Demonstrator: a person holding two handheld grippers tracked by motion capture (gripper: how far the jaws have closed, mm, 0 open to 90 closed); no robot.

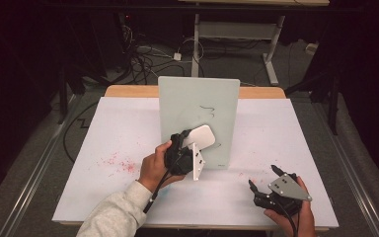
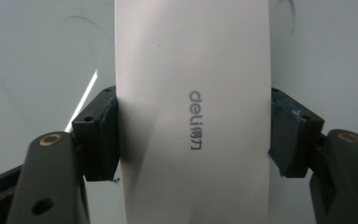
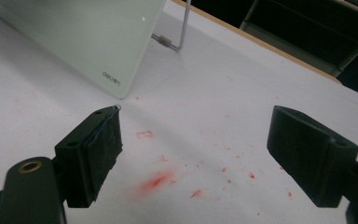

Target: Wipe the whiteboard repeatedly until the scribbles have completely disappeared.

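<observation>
One eraser against one standing board, two grippers on the table.

The left gripper [image 1: 191, 143] is clamping a white eraser [image 1: 200, 137] by its two sides, pressing it against the upright glass board [image 1: 212, 98], which is carrying black pen strokes [image 1: 207, 108]. The right gripper [image 1: 262, 177] is resting with jaws wide apart over the white table [image 1: 118, 128], near red stains [image 3: 156, 179], well apart from the board.

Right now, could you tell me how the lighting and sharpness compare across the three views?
High view: table brightly lit, surroundings nearly black, detail soft. Left gripper view: the eraser is evenly lit and its printed logo readable; a bright glare streak lies on the whiteboard. Right gripper view: the red smears are fairly sharp, the near jaws slightly blurred.
</observation>
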